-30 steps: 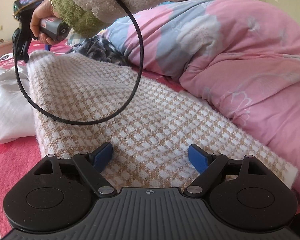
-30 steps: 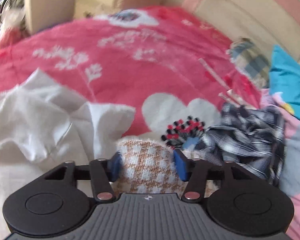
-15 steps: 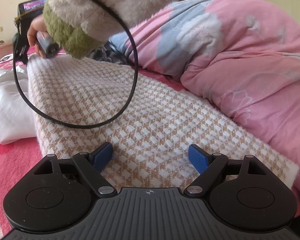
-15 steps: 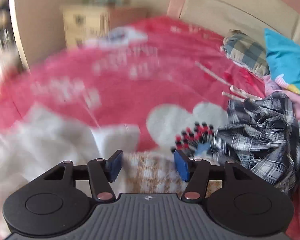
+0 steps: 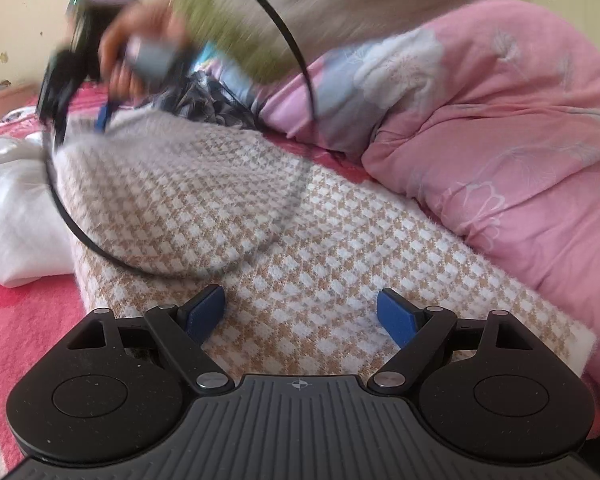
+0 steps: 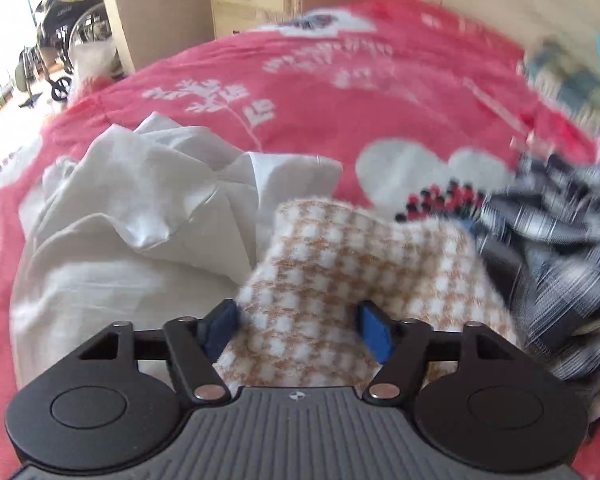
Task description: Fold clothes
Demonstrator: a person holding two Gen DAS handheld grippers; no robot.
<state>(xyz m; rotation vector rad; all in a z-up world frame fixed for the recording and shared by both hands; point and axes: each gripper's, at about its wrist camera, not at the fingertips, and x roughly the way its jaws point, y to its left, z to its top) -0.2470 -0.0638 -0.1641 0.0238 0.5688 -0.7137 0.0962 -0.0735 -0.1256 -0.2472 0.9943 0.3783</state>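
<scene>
So my left gripper is sitting at the bottom of its frame with the jaws spread wide, blue pads not pressing on anything, just hovering over the near end of the tan-and-white houndstooth knit. That knit runs from bottom centre up toward the upper left, laid long across the red floral bedspread. A black cable loops over it. To the left of the knit there's a crumpled white garment, and the whole right side of that view is a puffy pink quilt butting up against the knit's edge. Upper left is blurry, but I can make out my right gripper with a hand on it at the far end of the knit, fuzzy sleeve above. Over on the right wrist view, the right gripper's jaws are opening, and the knit's end sits between the pads at bottom centre; can't really tell if the pads are touching it. White garment fills the left there, a dark plaid shirt is smeared along the right edge, bedspread behind, and a cream dresser sits at top centre.
</scene>
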